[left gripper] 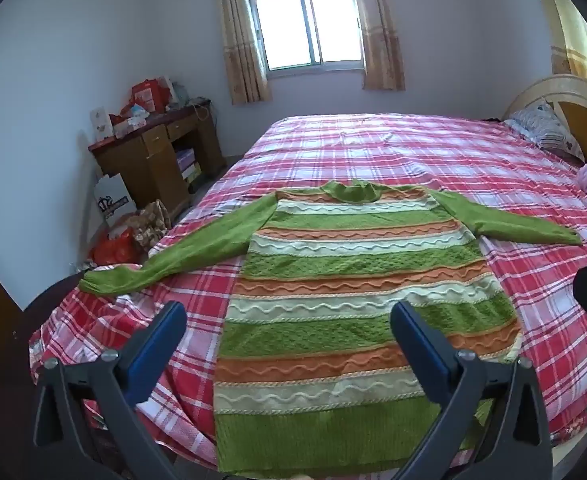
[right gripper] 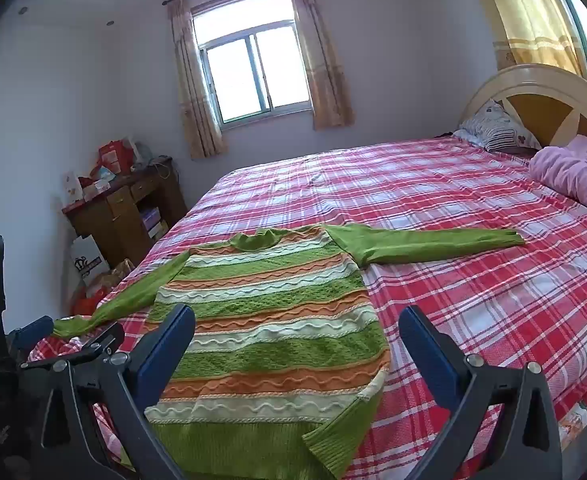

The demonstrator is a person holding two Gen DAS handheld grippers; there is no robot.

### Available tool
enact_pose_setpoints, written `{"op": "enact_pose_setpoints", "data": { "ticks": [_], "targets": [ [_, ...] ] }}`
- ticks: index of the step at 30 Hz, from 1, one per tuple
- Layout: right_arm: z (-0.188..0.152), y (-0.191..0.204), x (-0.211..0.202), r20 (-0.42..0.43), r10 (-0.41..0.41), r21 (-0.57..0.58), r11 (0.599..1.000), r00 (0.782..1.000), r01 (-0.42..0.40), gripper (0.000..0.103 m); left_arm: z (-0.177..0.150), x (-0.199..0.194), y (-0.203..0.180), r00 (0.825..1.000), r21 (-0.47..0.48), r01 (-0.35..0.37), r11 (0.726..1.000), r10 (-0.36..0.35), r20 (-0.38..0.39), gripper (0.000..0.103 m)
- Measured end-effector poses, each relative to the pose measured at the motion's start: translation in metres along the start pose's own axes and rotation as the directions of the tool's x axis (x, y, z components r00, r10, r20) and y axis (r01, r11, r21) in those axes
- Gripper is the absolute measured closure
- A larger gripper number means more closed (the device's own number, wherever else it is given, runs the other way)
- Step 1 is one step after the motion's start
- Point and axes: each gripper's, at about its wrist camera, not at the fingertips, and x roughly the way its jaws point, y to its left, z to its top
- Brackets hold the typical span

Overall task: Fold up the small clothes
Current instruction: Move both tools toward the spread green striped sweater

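a: where's the sweater relative to you?

b: flat on the plaid bedspread, hem end nearest the tools, collar pointing away toward the window. the left gripper hovers over the hem half with its fingers spread wide, nothing between them. the right gripper is just as wide apart and empty, hanging above the sweater's right edge and the bare bedspread beside it.

a: sleeves?

b: both stretched outward. the left sleeve runs out past the left tool's outer finger, its cuff at the bed's edge. the right sleeve lies well ahead of the right tool, cuff aimed toward the pink blanket.

a: so nothing folded yet, by the look of it. what worries you?

b: three things, i'd guess. the knit looks thick and soft, so a pinch that bites too deep could grab the bedspread along with it and drag the cover up. second, the hem corner under the right tool is already flipped up and rumpled; folding over that would likely bake in a lump. third, that left cuff sits at the bed's edge, so a tug on the body could slide it off.

a: and the wood desk?

b: far off past the left tool, no bother.
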Motion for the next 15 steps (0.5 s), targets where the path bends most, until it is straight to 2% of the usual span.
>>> {"op": "enact_pose_setpoints", "data": {
  "ticks": [4,15],
  "targets": [
    [-0.001,0.002,0.001,-0.003,0.000,-0.002,1.000,1.000,0.000,0.001,0.002,0.002,0.002,1.000,-0.012,0.029,1.000,-0.029,-0.012,0.000],
    [-0.001,-0.010,0.003,0.004,-0.031,0.019,0.999,1.000,0.031,0.001,-0.001,0.007,0.003,1.000,-0.017,0.019,1.000,-0.019,-0.014,0.000]
  ]
}}
